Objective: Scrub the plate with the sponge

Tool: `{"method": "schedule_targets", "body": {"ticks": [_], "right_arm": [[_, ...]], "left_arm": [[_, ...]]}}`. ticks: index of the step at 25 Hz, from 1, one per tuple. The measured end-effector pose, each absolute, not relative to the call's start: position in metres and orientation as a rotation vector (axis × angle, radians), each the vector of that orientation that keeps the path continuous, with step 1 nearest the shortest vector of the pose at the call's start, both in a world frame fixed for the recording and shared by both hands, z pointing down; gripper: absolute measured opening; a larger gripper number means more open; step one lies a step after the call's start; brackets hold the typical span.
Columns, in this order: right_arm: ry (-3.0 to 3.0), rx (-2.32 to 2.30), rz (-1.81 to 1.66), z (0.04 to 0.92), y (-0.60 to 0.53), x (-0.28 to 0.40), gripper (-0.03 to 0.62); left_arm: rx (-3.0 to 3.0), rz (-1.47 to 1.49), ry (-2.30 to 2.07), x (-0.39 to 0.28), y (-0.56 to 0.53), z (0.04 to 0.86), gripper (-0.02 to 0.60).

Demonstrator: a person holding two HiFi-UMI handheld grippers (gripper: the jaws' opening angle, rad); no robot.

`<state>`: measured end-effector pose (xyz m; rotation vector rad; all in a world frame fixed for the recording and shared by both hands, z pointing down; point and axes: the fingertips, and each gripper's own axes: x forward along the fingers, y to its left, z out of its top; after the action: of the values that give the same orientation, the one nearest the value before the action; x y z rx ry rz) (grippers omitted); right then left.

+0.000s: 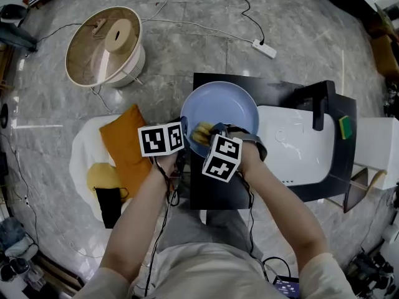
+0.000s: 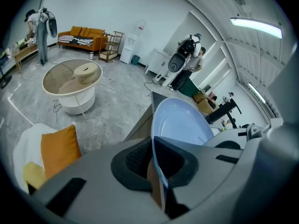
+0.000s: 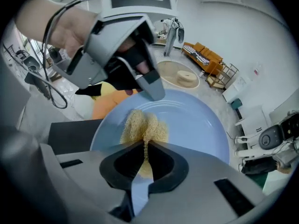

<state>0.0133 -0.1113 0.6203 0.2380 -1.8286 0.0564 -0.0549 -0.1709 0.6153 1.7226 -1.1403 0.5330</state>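
Observation:
A light blue plate (image 1: pixel 221 109) is held tilted over the black table, its near rim pinched in my left gripper (image 1: pixel 182 143). The left gripper view shows the plate (image 2: pixel 184 122) edge-on between the shut jaws of that gripper (image 2: pixel 157 171). My right gripper (image 1: pixel 209 132) is shut on a yellow mesh sponge (image 1: pixel 202 131) that presses on the plate's near left part. In the right gripper view the sponge (image 3: pixel 145 127) bulges from the right gripper (image 3: pixel 144 160) onto the plate (image 3: pixel 187 120), just below the left gripper (image 3: pixel 147 80).
A black table (image 1: pixel 215 189) holds a white sink basin (image 1: pixel 293 145) with a black faucet (image 1: pixel 321 104) and a green sponge (image 1: pixel 344 126). An orange cushion (image 1: pixel 128 148) lies on a white seat at left. A round white and tan appliance (image 1: pixel 106 45) stands on the floor.

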Motion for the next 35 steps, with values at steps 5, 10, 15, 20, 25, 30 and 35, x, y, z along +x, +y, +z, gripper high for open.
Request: {"method": "schedule_targets", "body": {"ticks": [5, 10, 15, 20, 25, 30, 35], "right_arm": [[-1.841, 0.313, -0.022, 0.619, -0.169, 0.005, 0.046], [-1.748, 0.487, -0.070, 0.618, -0.224, 0.037, 0.046], [-1.617, 0.540, -0.023, 0.615, -0.220, 0.104, 0.046], [-1.688, 0.495, 0.094, 0.610, -0.158, 0.118, 0.048], [-1.837, 0.551, 0.219, 0.595, -0.118, 0.101, 0.049], [-2.052, 0.694, 0.571, 0.559, -0.098, 0.085, 0.049], [-2.217, 0.876, 0.708, 0.501, -0.103, 0.077, 0.049]], "left_arm": [[1.714, 0.511, -1.142, -0.055, -0.174, 0.616, 0.026], [1.705, 0.482, -1.183, -0.055, -0.178, 0.616, 0.026], [1.719, 0.500, -1.215, -0.058, -0.180, 0.614, 0.026], [1.727, 0.535, -1.237, -0.061, -0.183, 0.614, 0.026], [1.795, 0.524, -1.212, -0.057, -0.182, 0.609, 0.042], [1.872, 0.440, -1.323, -0.080, -0.177, 0.589, 0.149], [1.998, 0.476, -1.425, -0.102, -0.165, 0.555, 0.118]]}}
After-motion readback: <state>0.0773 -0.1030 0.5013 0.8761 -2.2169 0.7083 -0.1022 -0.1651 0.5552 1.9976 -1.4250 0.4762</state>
